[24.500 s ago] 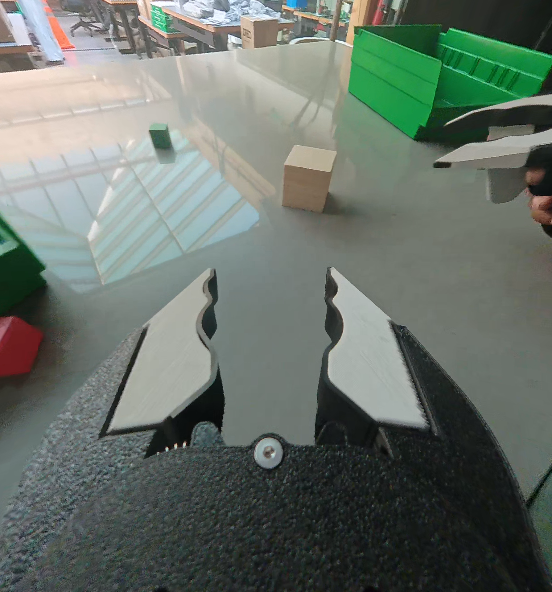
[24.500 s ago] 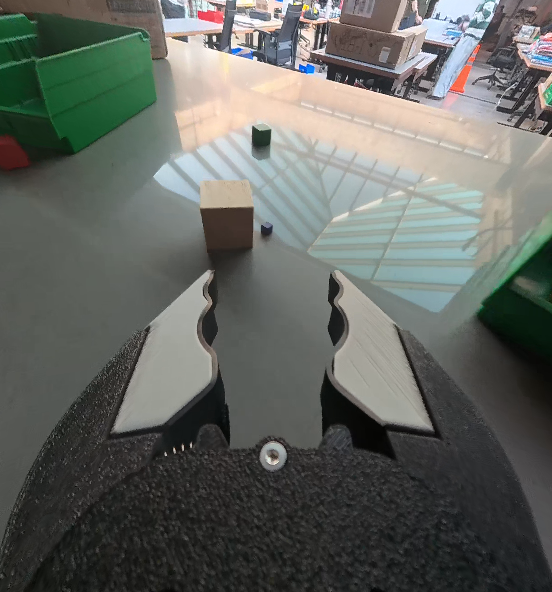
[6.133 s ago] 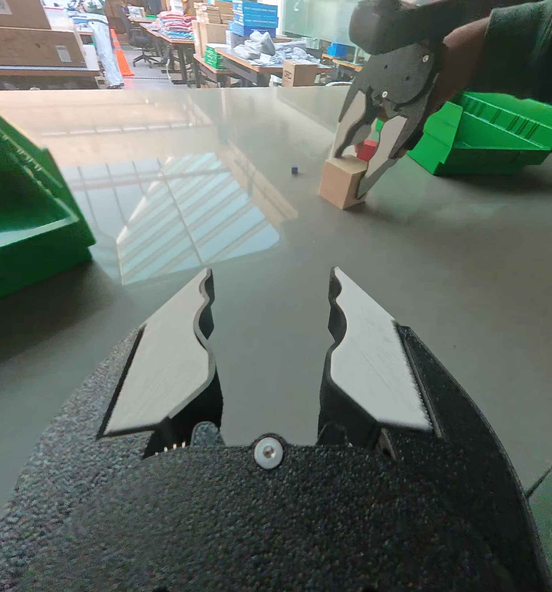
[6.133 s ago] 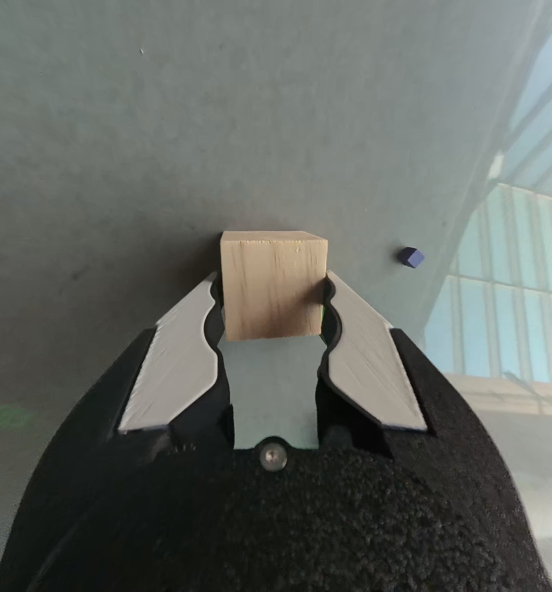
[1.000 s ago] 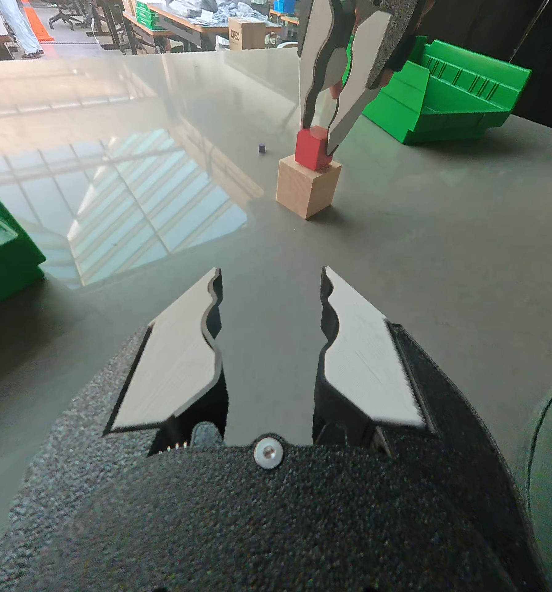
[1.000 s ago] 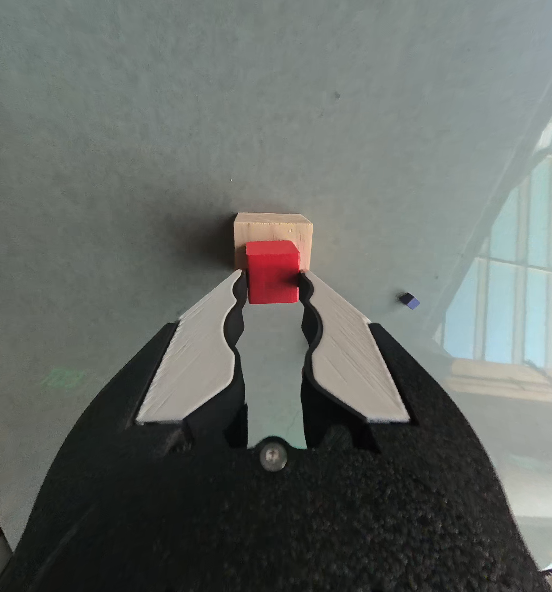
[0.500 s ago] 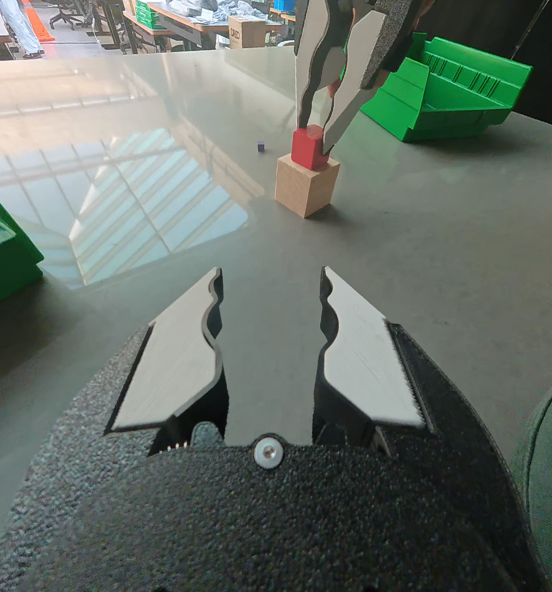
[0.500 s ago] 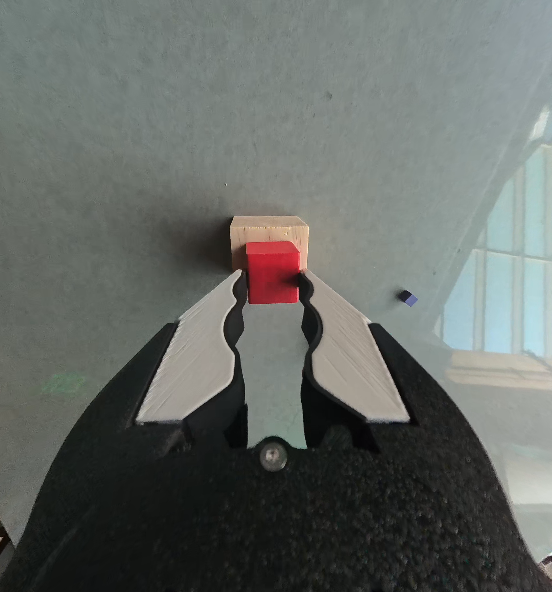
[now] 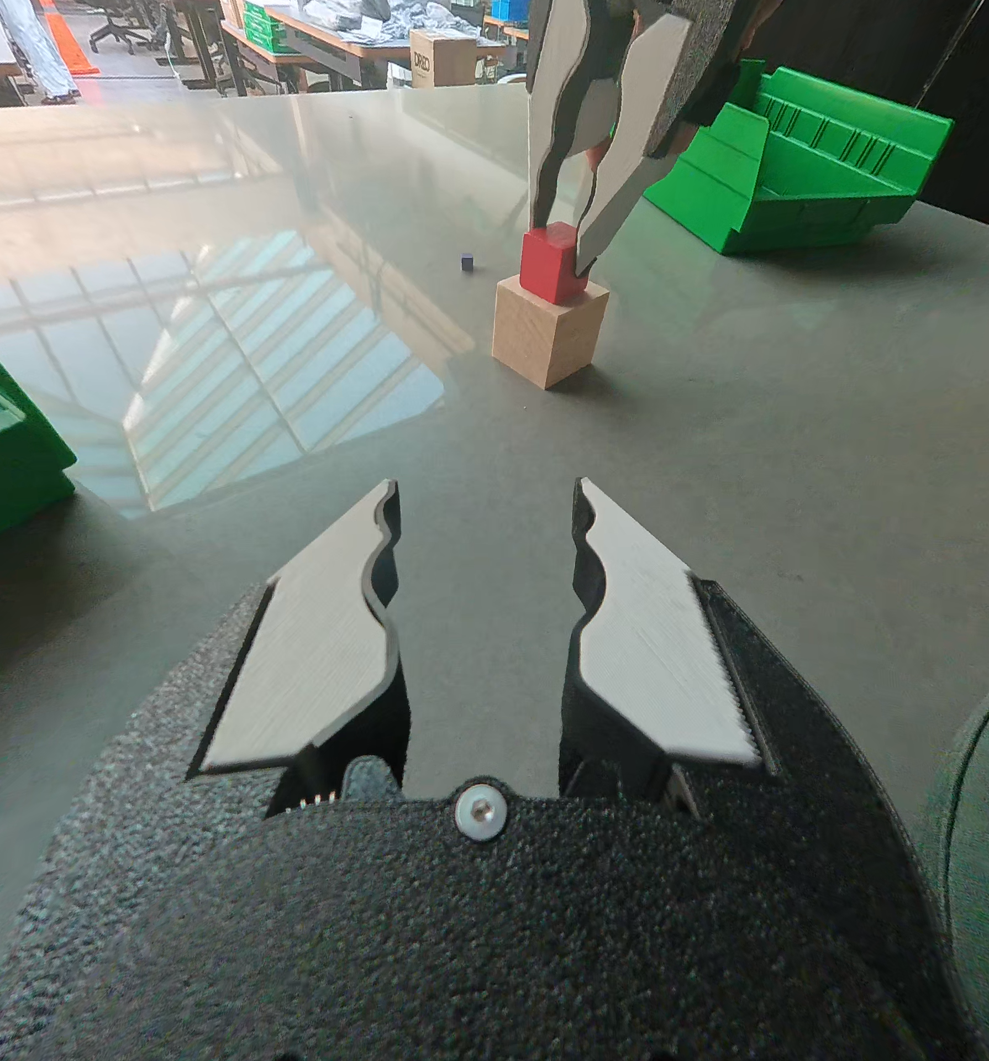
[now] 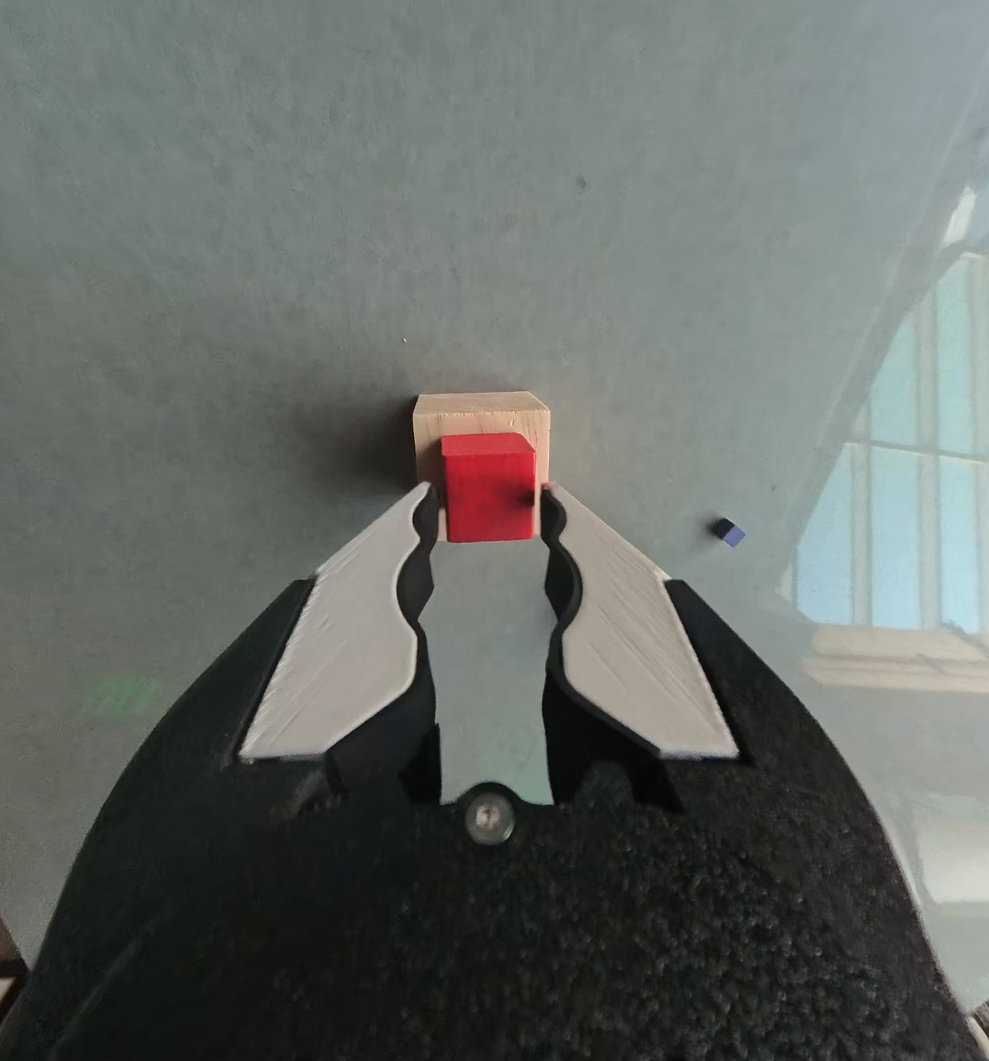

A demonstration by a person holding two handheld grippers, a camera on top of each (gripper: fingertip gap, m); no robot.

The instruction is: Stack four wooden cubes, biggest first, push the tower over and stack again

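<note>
A small red cube (image 10: 489,494) rests on top of a larger wooden cube (image 10: 481,413) on the grey table (image 10: 251,229). My right gripper (image 10: 487,488) points straight down over them. Its jaws stand on either side of the red cube with a thin gap on each side, so it is open. The left wrist view shows the same stack: red cube (image 9: 549,270), wooden cube (image 9: 544,339) and the right gripper (image 9: 558,247) above them. My left gripper (image 9: 483,494) is open and empty, low over the table, well short of the stack.
A tiny dark blue cube (image 9: 467,262) lies on the table just beyond the stack and also shows in the right wrist view (image 10: 729,532). A green bin (image 9: 796,172) stands at the back right, another green bin (image 9: 4,459) at the left edge.
The right gripper's jaws have spread slightly off the red cube, which now sits on the wooden cube. The left gripper has not moved.
</note>
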